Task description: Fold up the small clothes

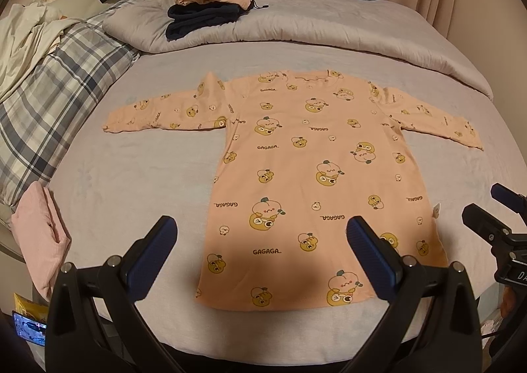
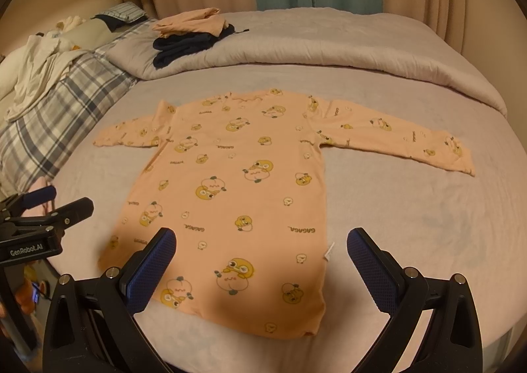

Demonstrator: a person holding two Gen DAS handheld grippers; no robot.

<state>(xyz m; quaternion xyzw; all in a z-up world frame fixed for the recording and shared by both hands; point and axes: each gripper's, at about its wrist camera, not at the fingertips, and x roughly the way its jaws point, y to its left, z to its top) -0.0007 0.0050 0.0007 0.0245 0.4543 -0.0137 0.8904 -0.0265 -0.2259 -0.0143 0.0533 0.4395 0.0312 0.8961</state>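
Reading "GenRobot.AI" on my left tool [image 2: 49,205] only through the right view; the shirt [image 1: 306,175] repeats "GAGAGA"; both tools, right tool [image 2: 262,261] included, spread, empty.

**Peach shirt flat on bed, both grippers open above hem**

Long-sleeved peach shirt [image 1: 306,172] spread flat on grey bedsheet [image 1: 131,182], sleeves out to both sides, hem nearest camera. Left gripper [image 1: 262,254] over the hem, jaws wide apart, holding nothing. Right gripper [image 1: 490,205] at right edge, jaws parted. Folded clothes [image 1: 204,7] stacked on grey duvet [image 1: 329,24] beyond. Plaid blanket [image 1: 49,103] at left, folded pink cloth [image 1: 39,234] beside it.
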